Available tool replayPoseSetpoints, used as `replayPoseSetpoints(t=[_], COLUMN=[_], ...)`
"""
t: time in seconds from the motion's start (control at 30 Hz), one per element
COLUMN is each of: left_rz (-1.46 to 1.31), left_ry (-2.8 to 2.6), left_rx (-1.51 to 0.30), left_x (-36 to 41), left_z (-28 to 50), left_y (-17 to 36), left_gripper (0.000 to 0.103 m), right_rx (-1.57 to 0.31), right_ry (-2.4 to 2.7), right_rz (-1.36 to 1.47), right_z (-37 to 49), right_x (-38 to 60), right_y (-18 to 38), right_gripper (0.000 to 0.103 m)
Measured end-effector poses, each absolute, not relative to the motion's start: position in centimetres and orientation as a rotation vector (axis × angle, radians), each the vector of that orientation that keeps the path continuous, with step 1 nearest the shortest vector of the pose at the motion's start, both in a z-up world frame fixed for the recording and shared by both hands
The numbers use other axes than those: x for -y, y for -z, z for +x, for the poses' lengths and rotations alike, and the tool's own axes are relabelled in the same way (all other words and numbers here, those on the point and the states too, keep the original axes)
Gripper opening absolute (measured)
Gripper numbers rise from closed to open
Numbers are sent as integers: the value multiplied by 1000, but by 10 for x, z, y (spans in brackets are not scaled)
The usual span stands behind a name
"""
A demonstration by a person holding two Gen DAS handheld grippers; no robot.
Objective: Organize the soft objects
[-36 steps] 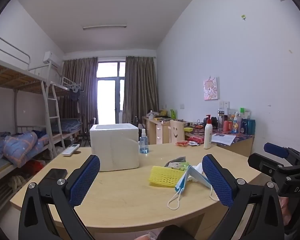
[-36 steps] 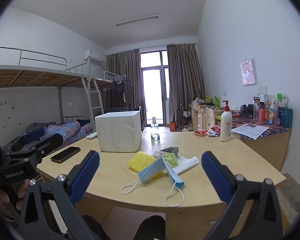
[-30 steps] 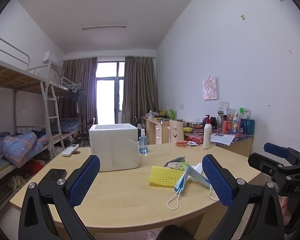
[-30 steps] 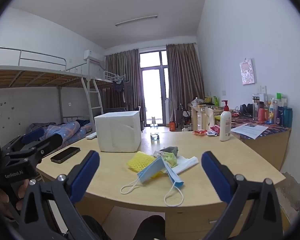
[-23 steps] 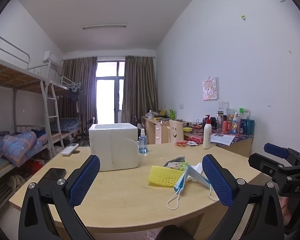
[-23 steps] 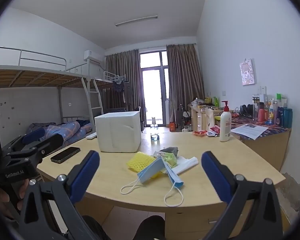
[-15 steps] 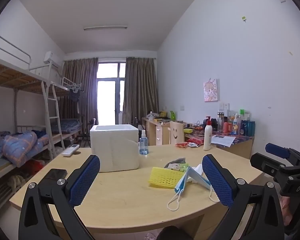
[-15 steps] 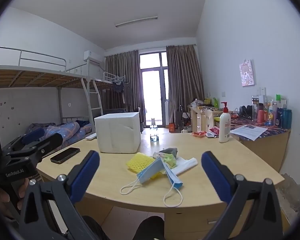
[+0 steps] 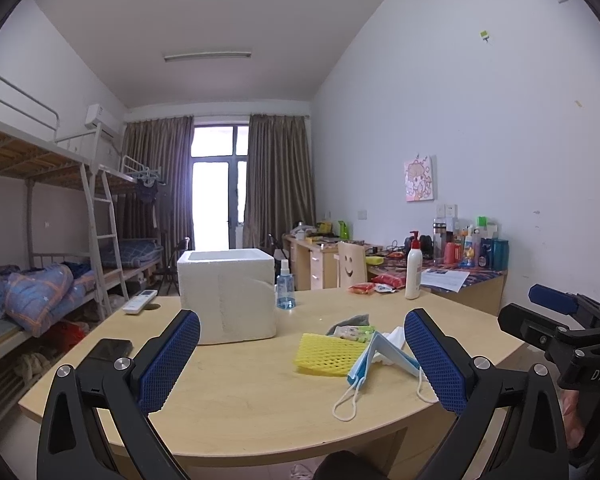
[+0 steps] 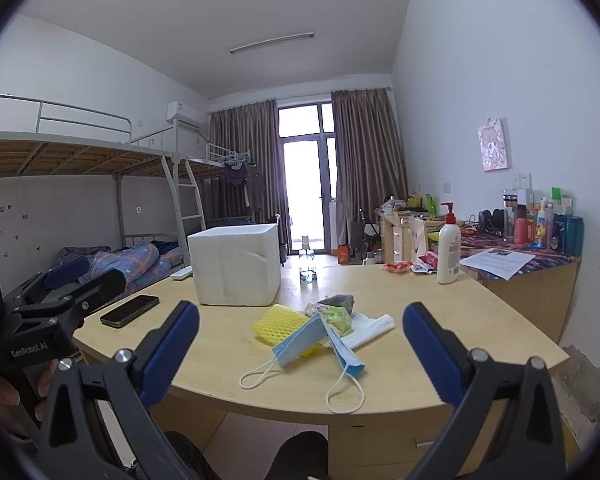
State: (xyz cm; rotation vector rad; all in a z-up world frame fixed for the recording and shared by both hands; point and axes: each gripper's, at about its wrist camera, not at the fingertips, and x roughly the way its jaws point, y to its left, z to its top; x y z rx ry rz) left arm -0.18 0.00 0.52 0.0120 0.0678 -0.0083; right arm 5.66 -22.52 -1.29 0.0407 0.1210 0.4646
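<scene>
A small heap of soft things lies near the front edge of the wooden table (image 9: 228, 400) (image 10: 440, 320): a yellow foam net (image 9: 326, 354) (image 10: 278, 322), a blue face mask (image 9: 364, 364) (image 10: 300, 344) with white ear loops, a green packet (image 9: 354, 332) (image 10: 336, 316), a grey cloth (image 9: 350, 320) (image 10: 338, 301) and a white plastic bag (image 10: 374, 326). Behind them stands an open white foam box (image 9: 228, 294) (image 10: 236, 264). My left gripper (image 9: 302, 360) and right gripper (image 10: 300, 354) both hover open before the table's edge, holding nothing.
A black phone (image 9: 108, 350) (image 10: 130, 310) and a white remote (image 9: 140, 301) lie at the table's left. A blue spray bottle (image 9: 285, 286) and a white pump bottle (image 9: 413, 266) (image 10: 449, 248) stand further back. Bunk beds (image 9: 40, 240) fill the left side.
Both views have shifted only slightly; the grippers stay open and the things on the table have not moved.
</scene>
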Motion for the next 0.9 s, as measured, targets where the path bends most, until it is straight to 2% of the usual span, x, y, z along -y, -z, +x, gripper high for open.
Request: replayPoseSetpoints(t=[0.9], left_rz=[1], left_ry=[6], left_rx=[-73], left_x=[-2], left_z=[1], left_y=[-4], left_gripper=[102], right_rx=[-124], right_ry=[-460], right_rz=[43], right_z=[62], right_x=[228], right_y=[13], right_gripper=[103])
